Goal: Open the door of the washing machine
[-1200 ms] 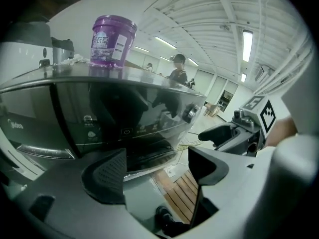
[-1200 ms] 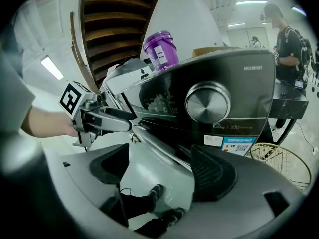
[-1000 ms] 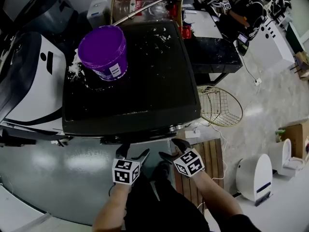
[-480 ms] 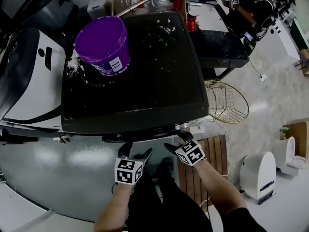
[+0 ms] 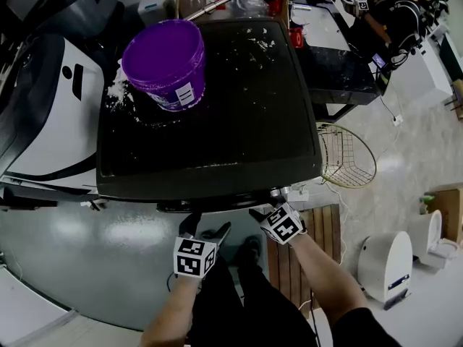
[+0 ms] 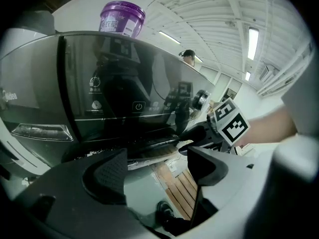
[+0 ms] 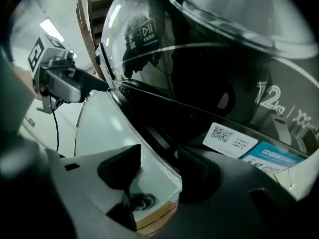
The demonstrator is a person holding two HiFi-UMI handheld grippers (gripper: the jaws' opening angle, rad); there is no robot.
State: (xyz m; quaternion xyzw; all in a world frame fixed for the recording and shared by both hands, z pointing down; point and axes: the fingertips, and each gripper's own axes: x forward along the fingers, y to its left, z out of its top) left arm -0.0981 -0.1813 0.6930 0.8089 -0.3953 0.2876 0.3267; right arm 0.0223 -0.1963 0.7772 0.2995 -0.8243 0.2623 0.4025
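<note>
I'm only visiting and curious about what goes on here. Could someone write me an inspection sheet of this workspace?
Surface: the black top of the washing machine, with white powder spilled on it.
Job's things: door, not seen swung open.
Clutter: purple bucket standing on the top.
Grippers: left hand-held gripper is open with nothing between its jaws. The right hand-held gripper is closing, with the door's edge between its jaws and the pads not yet pressing.
Cables: a thin cable on the floor to the right.
Surroundings: gold wire basket, wooden slats, and another person at a desk.
</note>
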